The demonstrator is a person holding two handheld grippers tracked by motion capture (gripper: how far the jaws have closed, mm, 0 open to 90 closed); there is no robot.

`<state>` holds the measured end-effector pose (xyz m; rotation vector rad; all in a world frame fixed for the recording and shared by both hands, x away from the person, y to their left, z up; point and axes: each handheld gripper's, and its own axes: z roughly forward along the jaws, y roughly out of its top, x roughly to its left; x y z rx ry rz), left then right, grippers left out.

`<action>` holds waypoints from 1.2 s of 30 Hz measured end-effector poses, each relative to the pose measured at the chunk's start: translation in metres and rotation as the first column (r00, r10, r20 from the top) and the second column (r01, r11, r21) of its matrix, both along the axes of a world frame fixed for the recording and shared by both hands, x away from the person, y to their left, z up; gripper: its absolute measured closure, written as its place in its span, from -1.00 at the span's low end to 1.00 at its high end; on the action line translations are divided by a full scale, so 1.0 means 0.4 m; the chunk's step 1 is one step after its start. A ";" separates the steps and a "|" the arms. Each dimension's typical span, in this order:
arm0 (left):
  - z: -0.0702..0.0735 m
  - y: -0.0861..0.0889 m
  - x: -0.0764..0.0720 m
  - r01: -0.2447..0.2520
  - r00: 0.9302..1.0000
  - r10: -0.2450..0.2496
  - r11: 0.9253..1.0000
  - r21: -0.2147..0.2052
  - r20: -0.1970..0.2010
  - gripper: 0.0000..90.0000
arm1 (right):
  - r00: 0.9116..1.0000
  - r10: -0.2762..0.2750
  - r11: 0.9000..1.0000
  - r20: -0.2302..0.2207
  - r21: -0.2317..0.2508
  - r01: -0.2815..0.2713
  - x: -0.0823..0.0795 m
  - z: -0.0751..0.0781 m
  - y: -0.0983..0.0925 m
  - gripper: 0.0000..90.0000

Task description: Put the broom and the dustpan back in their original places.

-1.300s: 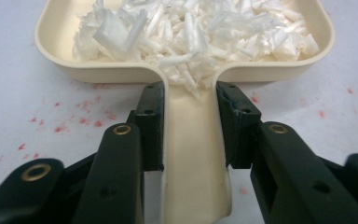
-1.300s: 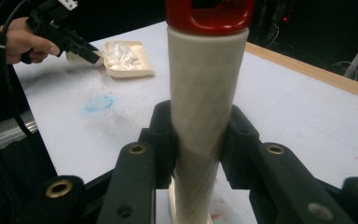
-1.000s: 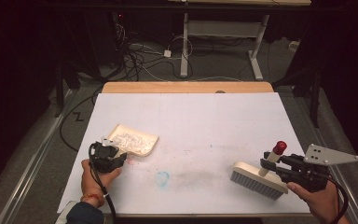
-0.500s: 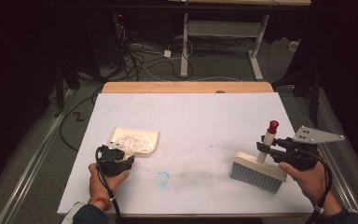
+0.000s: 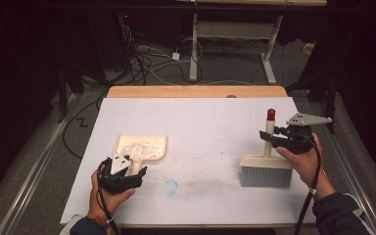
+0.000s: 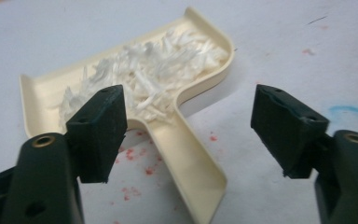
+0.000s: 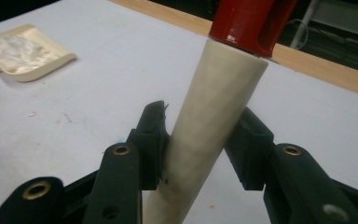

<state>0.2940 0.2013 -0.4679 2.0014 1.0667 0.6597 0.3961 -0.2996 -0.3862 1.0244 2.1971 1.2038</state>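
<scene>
The right gripper clamps its black fingers on a cream, red-capped brush handle above the white desk.

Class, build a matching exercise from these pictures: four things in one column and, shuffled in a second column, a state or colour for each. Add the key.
1. dustpan
2. brush handle
3. left hand-held gripper
4. brush tip

A. red
B. open, jaws either side of a cream handle
C. holds white shreds
D. clamped between two black jaws

Pairs: 1-C, 2-D, 3-B, 4-A
</scene>
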 end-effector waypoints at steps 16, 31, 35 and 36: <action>-0.013 -0.020 -0.062 0.064 0.995 -0.065 0.998 0.016 0.077 -0.50 | 0.987 -0.155 0.984 -0.050 -0.099 0.149 0.112 -0.071 0.034 0.29; -0.017 -0.014 -0.049 0.079 0.994 -0.080 0.997 0.010 0.071 -0.51 | 0.965 -0.257 0.958 -0.059 -0.146 0.247 0.183 -0.098 0.055 0.28; -0.015 -0.016 -0.047 0.086 0.993 -0.088 0.996 0.032 0.074 -0.52 | 0.966 -0.259 0.957 -0.008 -0.136 0.256 0.172 -0.081 0.056 0.27; -0.015 -0.015 -0.046 0.087 0.994 -0.089 0.996 0.035 0.071 -0.53 | 0.967 -0.256 0.957 0.003 -0.136 0.254 0.170 -0.077 0.056 0.26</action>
